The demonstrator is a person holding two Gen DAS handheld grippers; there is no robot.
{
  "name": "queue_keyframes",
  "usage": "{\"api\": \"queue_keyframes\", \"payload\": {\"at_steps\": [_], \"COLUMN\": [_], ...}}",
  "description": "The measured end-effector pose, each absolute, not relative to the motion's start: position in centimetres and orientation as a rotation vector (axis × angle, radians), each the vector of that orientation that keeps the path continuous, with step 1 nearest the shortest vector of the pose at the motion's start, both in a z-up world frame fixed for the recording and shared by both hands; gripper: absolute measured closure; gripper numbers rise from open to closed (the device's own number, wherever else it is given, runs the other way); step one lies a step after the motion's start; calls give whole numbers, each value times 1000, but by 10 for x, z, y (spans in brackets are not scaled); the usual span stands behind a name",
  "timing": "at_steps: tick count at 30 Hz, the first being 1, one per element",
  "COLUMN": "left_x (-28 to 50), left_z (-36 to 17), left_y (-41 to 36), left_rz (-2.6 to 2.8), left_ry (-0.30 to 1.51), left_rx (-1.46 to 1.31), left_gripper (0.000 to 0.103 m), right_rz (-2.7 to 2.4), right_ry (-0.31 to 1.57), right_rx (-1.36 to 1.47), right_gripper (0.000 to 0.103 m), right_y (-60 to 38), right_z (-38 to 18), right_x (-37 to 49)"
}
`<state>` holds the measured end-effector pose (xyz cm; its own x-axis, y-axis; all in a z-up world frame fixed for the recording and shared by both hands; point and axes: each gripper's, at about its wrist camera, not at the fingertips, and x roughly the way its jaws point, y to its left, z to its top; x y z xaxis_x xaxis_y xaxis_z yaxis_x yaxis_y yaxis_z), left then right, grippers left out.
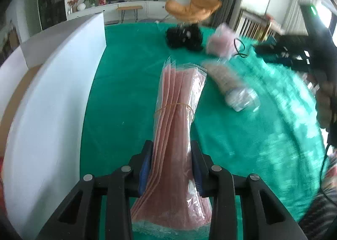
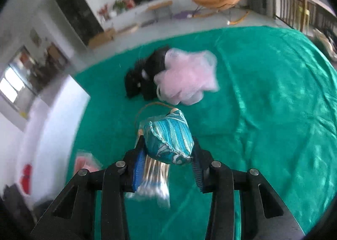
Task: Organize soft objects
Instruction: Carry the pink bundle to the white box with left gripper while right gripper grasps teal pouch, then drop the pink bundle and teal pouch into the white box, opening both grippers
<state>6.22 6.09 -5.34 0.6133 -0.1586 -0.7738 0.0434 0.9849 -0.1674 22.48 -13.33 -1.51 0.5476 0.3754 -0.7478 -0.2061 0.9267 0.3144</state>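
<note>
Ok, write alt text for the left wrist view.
The left gripper clamps a banded stack of pink plastic-wrapped sheets above a green cloth. A white box stands to its left; a black fuzzy item lies farther off.

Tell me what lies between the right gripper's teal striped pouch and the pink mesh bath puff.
Right wrist view: only bare green cloth and a thin brown loop lie between pouch and puff.

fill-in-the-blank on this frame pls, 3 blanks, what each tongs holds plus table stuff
1. The left tongs clamp a bundle of pink bags tied with a rubber ____.
2. The right tongs grip a teal striped ____.
3. The pink mesh pouf rests against a ____ fuzzy item on the green cloth.

Missing: band; pouch; black
</note>
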Motion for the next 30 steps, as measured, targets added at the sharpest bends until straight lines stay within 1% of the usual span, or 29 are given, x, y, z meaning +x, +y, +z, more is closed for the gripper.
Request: {"api": "queue_keyframes", "payload": {"at_steps": [3, 6, 11, 14, 15, 17, 18, 19, 20, 21, 22, 24, 26, 28, 30], "left_x": [46, 30, -12, -32, -41, -50, -55, -59, -63, -68, -71, -73, -74, -71, -66], "left_z": [-27, 7, 62, 71, 70, 63, 58, 54, 49, 45, 42, 38, 35, 36, 39], "left_y": [67, 80, 143, 189, 208, 230, 242, 250, 257, 264, 267, 270, 269, 258, 237], "left_rz": [-152, -184, -105, 1, 68, 172, 238, 295, 344, 391, 416, 438, 424, 382, 296], "left_ry": [843, 773, 660, 664, 681, 715, 733, 743, 749, 754, 759, 764, 756, 740, 719], "left_rx": [-208, -260, -275, -275, -265, -232, -211, -194, -181, -170, -164, -167, -182, -196, -212], "left_gripper": [68, 68, 68, 67, 65, 47, 26, 13, 12, 12, 12, 12, 12, 12, 12], "right_rz": [349, 368, 570, 721, 781, 873, 919, 956, 991, 1015, 1034, 1033, 986, 895, 737], "right_ry": [890, 848, 804, 796, 796, 812, 831, 851, 880, 910, 944, 968, 949, 914, 868], "right_rx": [220, 204, 173, 147, 138, 128, 124, 119, 114, 111, 111, 116, 114, 101, 62], "right_gripper": [61, 61, 61, 61, 61, 61, 59, 55, 43, 36, 33, 33, 33, 31, 29], "right_y": [-147, -137, -55, 9, 35, 75, 95, 111, 128, 138, 145, 144, 127, 100, 62], "right_z": [14, 45, 89, 105, 108, 106, 101, 95, 87, 78, 70, 58, 52, 44, 24], "right_x": [208, 189, 150, 123, 112, 97, 90, 84, 79, 77, 75, 74, 77, 84, 94]}}
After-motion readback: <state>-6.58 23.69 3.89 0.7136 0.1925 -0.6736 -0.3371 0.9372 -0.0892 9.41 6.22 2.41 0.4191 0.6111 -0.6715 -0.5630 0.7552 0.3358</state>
